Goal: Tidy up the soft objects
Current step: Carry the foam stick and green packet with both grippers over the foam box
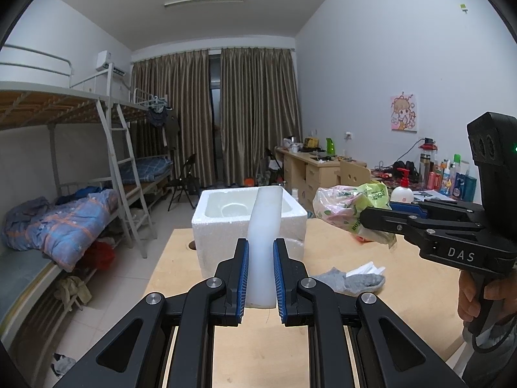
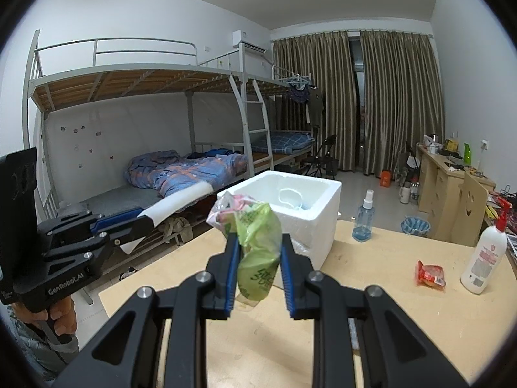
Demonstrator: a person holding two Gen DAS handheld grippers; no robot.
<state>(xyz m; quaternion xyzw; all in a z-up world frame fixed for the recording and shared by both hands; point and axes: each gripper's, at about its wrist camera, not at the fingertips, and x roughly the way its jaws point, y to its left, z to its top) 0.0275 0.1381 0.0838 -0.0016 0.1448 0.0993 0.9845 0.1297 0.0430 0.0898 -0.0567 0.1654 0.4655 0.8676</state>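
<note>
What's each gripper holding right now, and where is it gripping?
The left gripper clamps a white foam sheet near its lower end. The right gripper pinches a crumpled green plastic bag around its lower, bunched part.

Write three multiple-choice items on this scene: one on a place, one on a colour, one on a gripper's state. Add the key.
1. Where does the grey sock lie?
A. in the foam box
B. on the table
C. on the bed

2. What colour is the pump of the lotion bottle?
A. red
B. blue
C. green

3. What is the right gripper doing?
A. hanging open
B. clamping the spray bottle
C. clamping a green plastic bag

Key: B, the sock rests on the table beside the foam box; A, the pump is red; C, its fingers pinch the bag.
</note>
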